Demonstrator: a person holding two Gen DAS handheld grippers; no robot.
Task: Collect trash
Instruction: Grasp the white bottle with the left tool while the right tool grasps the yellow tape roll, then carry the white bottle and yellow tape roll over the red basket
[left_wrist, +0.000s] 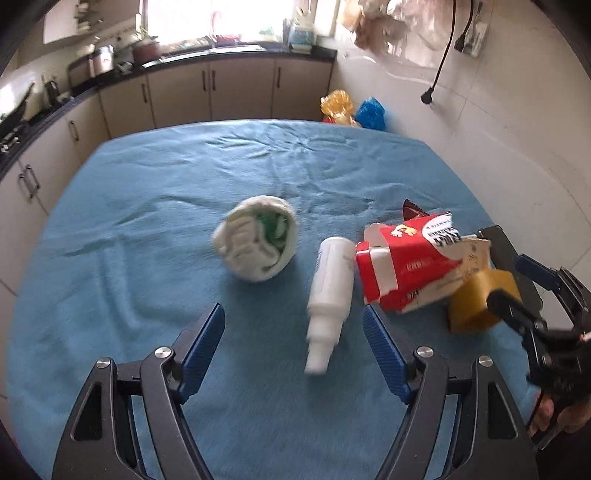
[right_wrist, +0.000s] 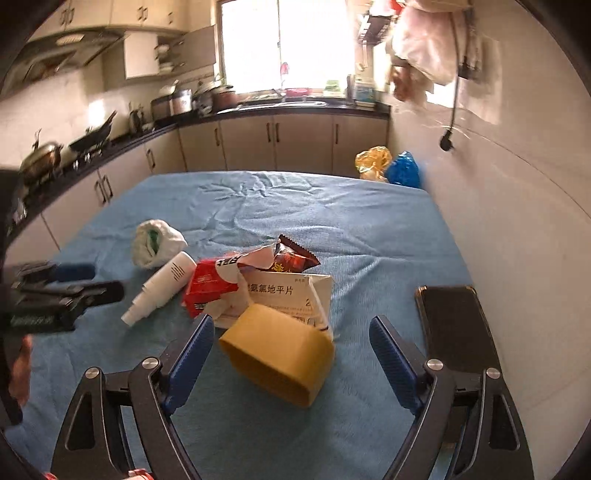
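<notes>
Left hand-held gripper (left_wrist: 293, 332) open above white spray bottle (left_wrist: 330, 291) on blue-clothed counter (left_wrist: 147, 229); right hand-held gripper (right_wrist: 291, 345) open around yellow box (right_wrist: 277, 354), pads apart from it

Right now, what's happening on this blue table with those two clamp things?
A person is clearing trash with a handheld gripper in each hand. The left gripper is open over a white bottle lying on the blue cloth. The right gripper is open around a yellow box, not gripping it. A red carton, a white bag and a phone lie nearby.
</notes>
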